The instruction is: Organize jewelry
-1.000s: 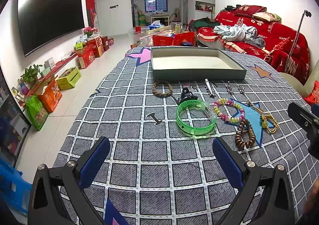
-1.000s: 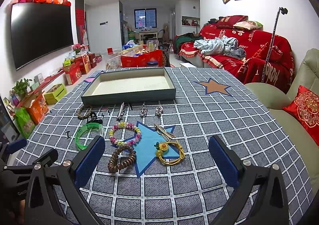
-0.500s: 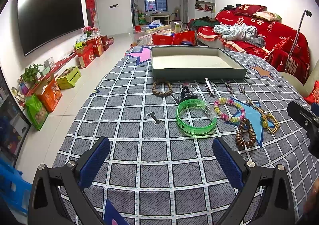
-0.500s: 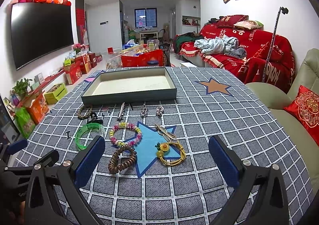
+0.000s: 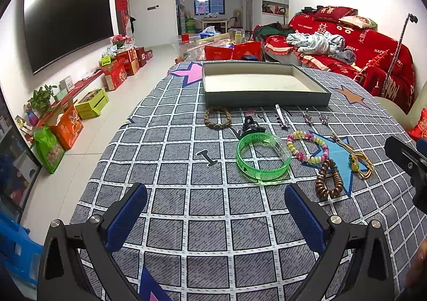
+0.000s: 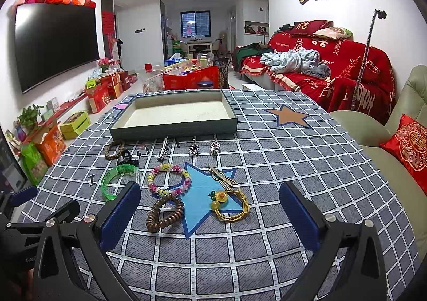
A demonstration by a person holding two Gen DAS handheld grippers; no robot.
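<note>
Jewelry lies spread on the checked tablecloth in front of an empty grey tray. Nearest are a green bangle, a pastel bead bracelet, a brown coil bracelet and a gold cord piece with a yellow flower. Closer to the tray sit a braided bracelet, a black claw clip, a silver clip and two small silver charms. My left gripper and right gripper both hover open and hold nothing.
The table's left edge drops to a tiled floor with boxes and bags along the wall. A red-covered sofa and a green armchair with a red cushion stand to the right. A pole stand leans by the sofa.
</note>
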